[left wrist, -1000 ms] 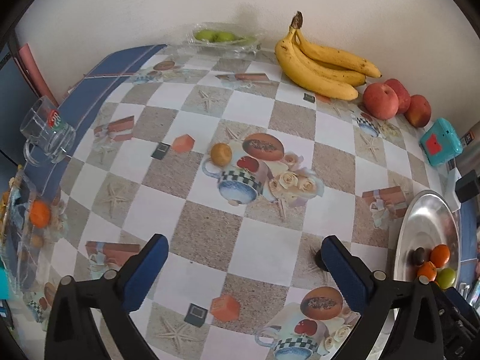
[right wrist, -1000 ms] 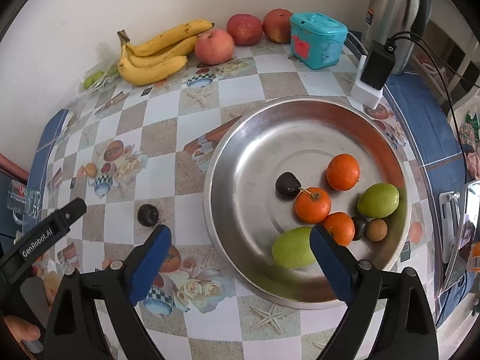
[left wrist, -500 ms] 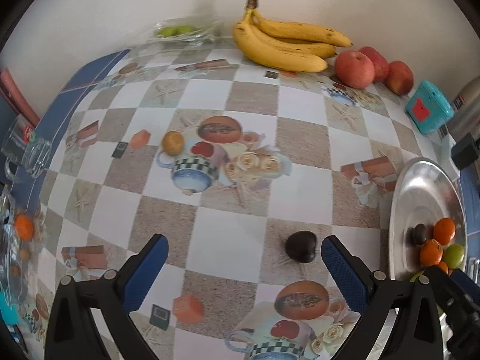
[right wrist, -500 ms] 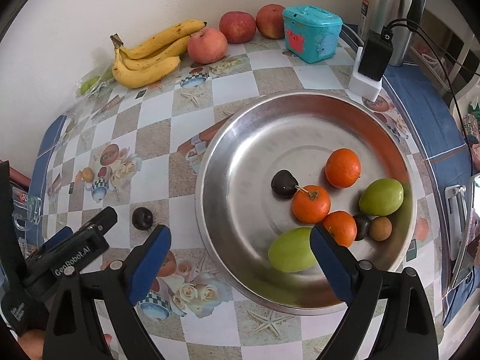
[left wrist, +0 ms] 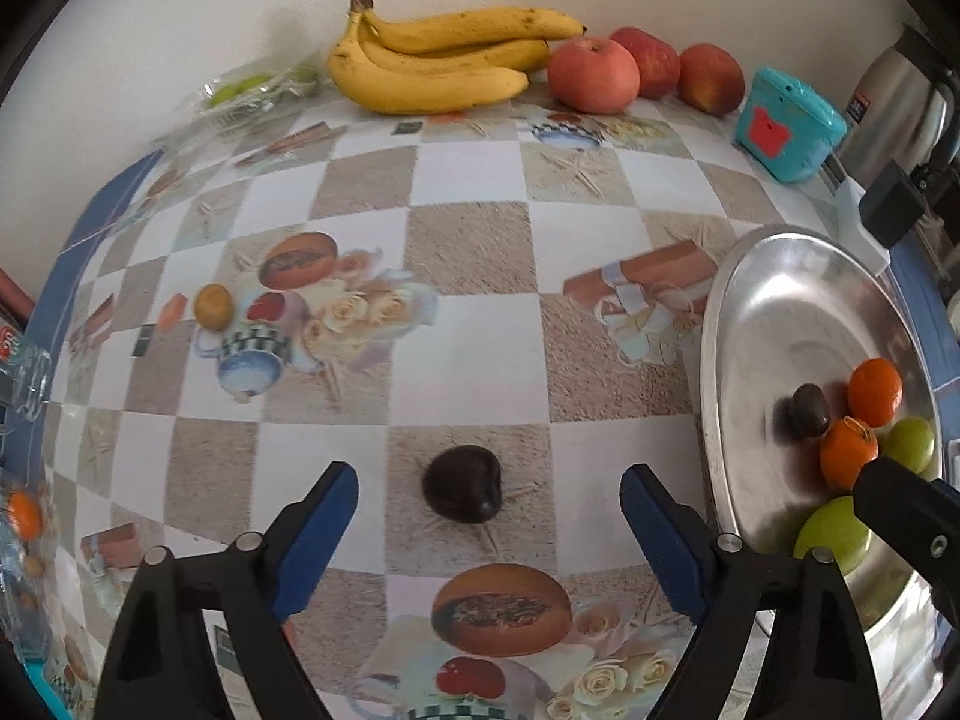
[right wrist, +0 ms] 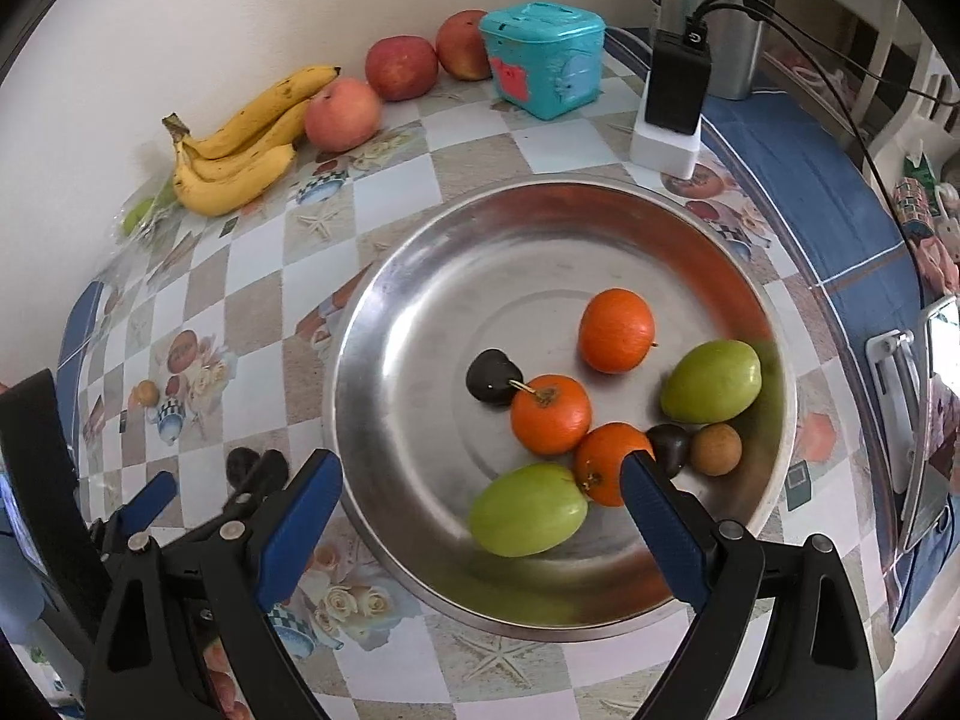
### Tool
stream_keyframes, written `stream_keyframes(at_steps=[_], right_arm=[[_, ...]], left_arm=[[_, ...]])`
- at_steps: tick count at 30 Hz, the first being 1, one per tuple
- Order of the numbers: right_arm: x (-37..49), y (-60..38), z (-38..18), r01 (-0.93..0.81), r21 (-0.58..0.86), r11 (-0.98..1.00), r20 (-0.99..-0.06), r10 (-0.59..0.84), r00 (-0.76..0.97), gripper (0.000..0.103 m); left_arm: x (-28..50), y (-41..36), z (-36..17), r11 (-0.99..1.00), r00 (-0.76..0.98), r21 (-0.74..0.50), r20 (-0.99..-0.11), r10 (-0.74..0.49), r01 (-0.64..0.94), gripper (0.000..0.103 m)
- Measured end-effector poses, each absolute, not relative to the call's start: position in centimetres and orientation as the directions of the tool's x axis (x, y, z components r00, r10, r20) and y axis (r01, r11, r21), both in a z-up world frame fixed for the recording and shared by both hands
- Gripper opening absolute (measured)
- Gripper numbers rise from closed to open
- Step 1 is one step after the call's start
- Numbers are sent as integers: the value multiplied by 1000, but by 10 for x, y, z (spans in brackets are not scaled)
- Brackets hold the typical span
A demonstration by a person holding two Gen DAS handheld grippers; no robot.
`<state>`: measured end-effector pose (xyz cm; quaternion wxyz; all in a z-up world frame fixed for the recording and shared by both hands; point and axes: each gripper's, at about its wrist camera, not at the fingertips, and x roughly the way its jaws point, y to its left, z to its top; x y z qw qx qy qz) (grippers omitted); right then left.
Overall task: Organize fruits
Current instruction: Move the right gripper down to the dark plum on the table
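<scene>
A dark, cherry-like fruit (left wrist: 462,483) lies on the patterned tablecloth, directly between the blue pads of my left gripper (left wrist: 489,483). The jaws are closing but the pads stand clear of the fruit on both sides. In the right wrist view the same fruit (right wrist: 240,462) shows behind the left gripper's fingers (right wrist: 153,495). My right gripper (right wrist: 480,465) hangs open over the near part of the steel plate (right wrist: 372,312), above a green fruit (right wrist: 528,507). The plate holds three oranges (right wrist: 618,330), another green fruit (right wrist: 711,381), two dark fruits and a small brown one.
A small yellow-brown fruit (left wrist: 213,306) sits at the left on the cloth. Bananas (left wrist: 432,60), three apples (left wrist: 594,75) and a bag of green fruit (left wrist: 252,90) line the back wall. A teal box (right wrist: 543,57), a charger (right wrist: 678,84) and a steel flask (right wrist: 702,0) stand behind the plate.
My left gripper has moved right and down, so the dark fruit now lies between its fingers, and its jaws have narrowed a little. The right gripper has shifted only slightly over the plate.
</scene>
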<state>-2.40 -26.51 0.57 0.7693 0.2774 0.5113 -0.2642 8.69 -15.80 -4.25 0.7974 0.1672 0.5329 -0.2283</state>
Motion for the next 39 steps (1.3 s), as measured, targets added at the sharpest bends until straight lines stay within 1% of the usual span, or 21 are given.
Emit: stream_keyframes(at_steps=[2, 4, 7, 10, 16, 22, 28, 39], right_arm=[[-24, -266, 5, 694, 156, 703, -933, -125, 336, 94], [-24, -266, 5, 694, 156, 703, -933, -126, 337, 94], [-23, -265, 4, 690, 151, 708, -935, -125, 333, 94], [-22, -263, 4, 685, 149, 713, -935, -123, 332, 94], [-14, -253, 9, 651, 138, 746, -928, -133, 349, 94], [6, -229, 14, 587, 127, 799, -918, -129, 374, 94], [30, -200, 14, 525, 107, 845, -922, -114, 371, 94], [58, -159, 6, 470, 97, 877, -928, -91, 361, 94]], left_arm=[[88, -158, -45, 841, 318, 15, -929, -188, 540, 91], [90, -156, -47, 844, 307, 0, -931, -195, 536, 85], [93, -152, -46, 852, 289, -27, -935, -207, 522, 85], [99, -142, -40, 863, 267, -79, -933, -241, 499, 85], [118, -113, -23, 890, 284, -102, -926, -247, 444, 85], [140, -73, -11, 926, 330, -76, -921, -207, 369, 85], [157, -35, 4, 946, 391, -19, -908, -152, 325, 85], [173, -1, 9, 960, 407, -23, -902, -141, 280, 85]])
